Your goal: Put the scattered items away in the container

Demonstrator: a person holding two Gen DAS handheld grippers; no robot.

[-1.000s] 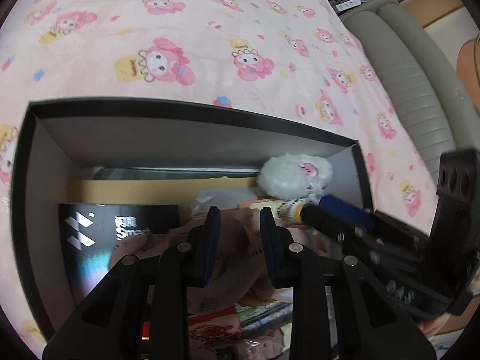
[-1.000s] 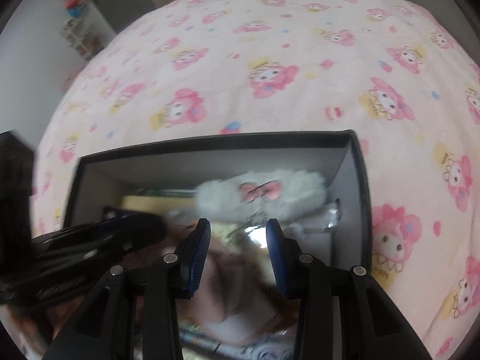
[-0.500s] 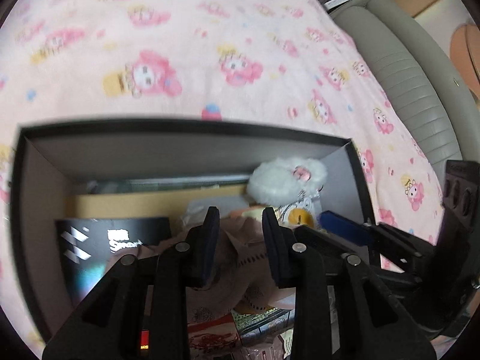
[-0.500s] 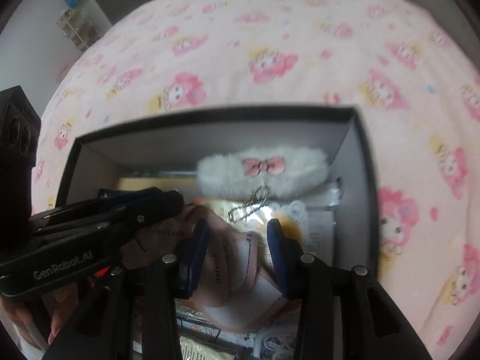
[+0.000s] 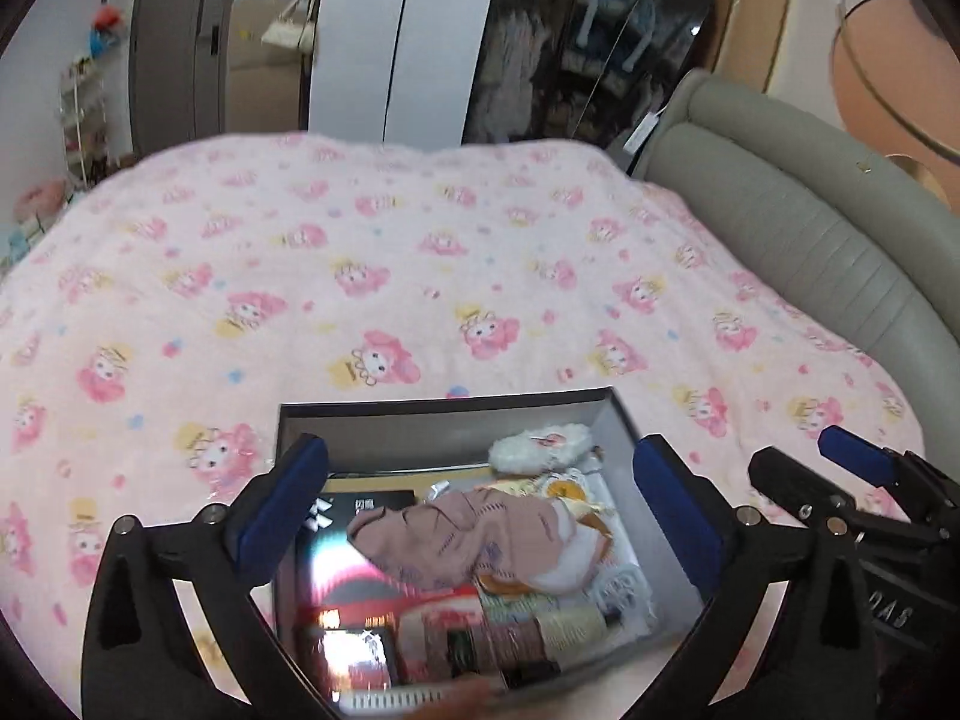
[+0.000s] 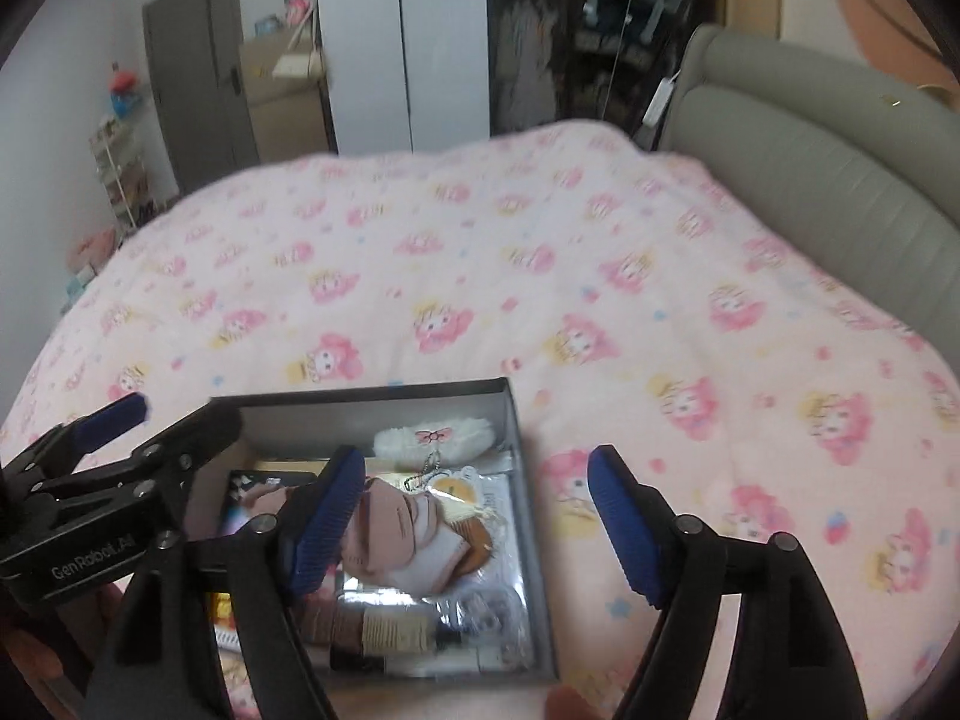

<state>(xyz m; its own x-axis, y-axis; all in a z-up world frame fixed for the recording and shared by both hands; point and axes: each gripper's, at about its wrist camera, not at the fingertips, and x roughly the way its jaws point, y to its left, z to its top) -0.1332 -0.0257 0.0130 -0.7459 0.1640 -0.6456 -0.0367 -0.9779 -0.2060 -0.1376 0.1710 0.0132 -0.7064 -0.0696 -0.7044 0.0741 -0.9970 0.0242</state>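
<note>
Box: the dark container [image 5: 624, 420] sits on the bed [image 5: 360, 252], near its front edge, lid off so that we can drop things in from above.
Contents: we see a pink cloth [image 5: 456, 528] draped over the middle, a white fluffy pouch [image 5: 540, 450] with a small pink bow against the far wall, a black booklet [image 5: 360, 510] at the left, and spools of yarn [image 5: 570, 624] at the near end; the soft things lie on top, we judge, because flat ones went in first.
Left tool: our left tool [image 5: 480, 510] hangs above the box, its jaws opening wide, nothing between them.
Right tool: our right tool [image 6: 474, 516] hovers over the box's right wall [image 6: 528, 510], jaws likewise opening, nothing pinched; the cloth lies loose below both.
Bedspread: we find no stray item on the pink cartoon-print cover, so we judge the tidying is nearly or wholly done.
Writing: "GenRobot.AI" reads on the left tool's body in the right view; the booklet's white lettering is too blurred for us to read.
Surroundings: a grey padded headboard [image 5: 810, 228] runs along the right.
</note>
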